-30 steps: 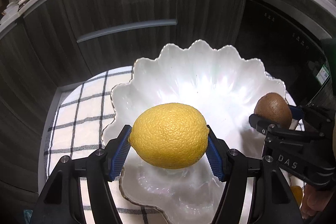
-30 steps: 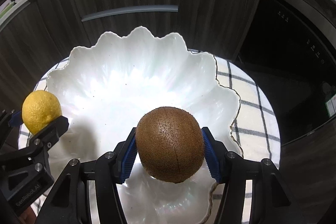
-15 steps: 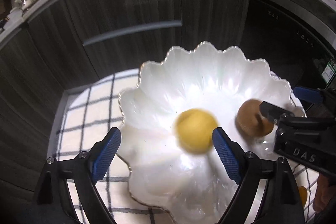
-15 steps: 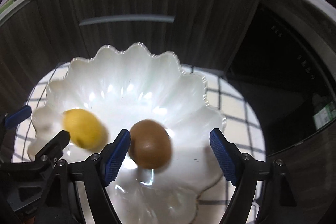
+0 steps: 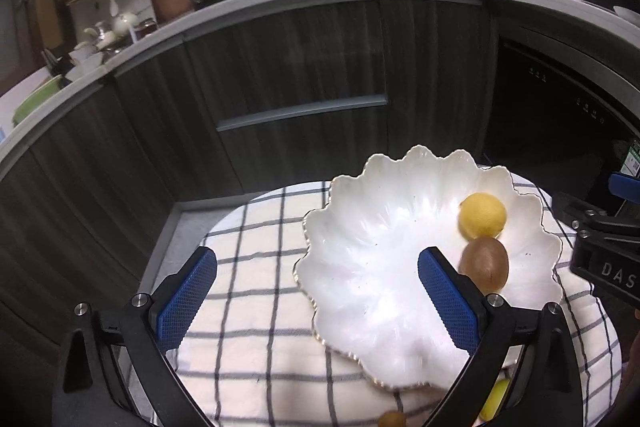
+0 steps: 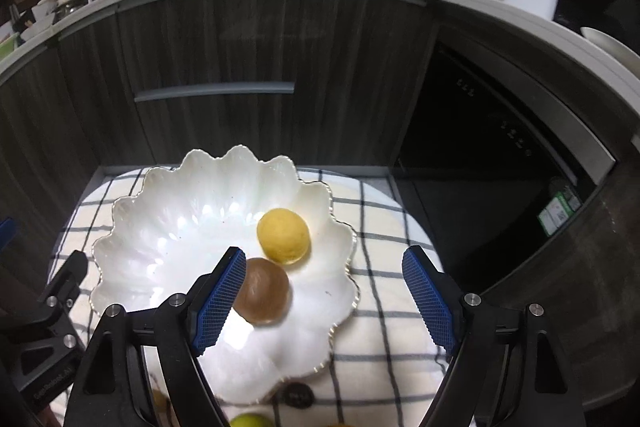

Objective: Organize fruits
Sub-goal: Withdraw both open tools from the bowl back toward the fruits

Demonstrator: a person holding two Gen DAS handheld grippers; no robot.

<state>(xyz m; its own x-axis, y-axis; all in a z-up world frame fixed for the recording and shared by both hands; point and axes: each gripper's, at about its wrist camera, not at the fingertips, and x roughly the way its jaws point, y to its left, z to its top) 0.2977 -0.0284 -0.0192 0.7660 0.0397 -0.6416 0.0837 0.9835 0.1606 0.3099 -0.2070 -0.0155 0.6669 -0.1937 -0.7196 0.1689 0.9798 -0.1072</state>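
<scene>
A yellow lemon [image 5: 482, 215] and a brown kiwi [image 5: 484, 265] lie side by side, touching, in the white scalloped bowl [image 5: 360, 227], toward its right side. They also show in the right wrist view: lemon [image 6: 283, 235], kiwi [image 6: 262, 291], bowl [image 6: 160, 239]. My left gripper [image 5: 316, 291] is open and empty, raised above the bowl's left rim. My right gripper [image 6: 324, 295] is open and empty, raised above the bowl's right rim.
The bowl sits on a white checked cloth [image 5: 260, 307] over a small table. More fruit lies at the near edge: a green one [image 6: 250, 419], a yellow one [image 5: 494, 399] and a brown one [image 5: 392, 419]. Dark cabinets [image 6: 240, 67] stand behind.
Both grippers opened and let the lemon and the kiwi drop into the bowl, then pulled up and back. The fruits rolled together to the bowl's right side.
</scene>
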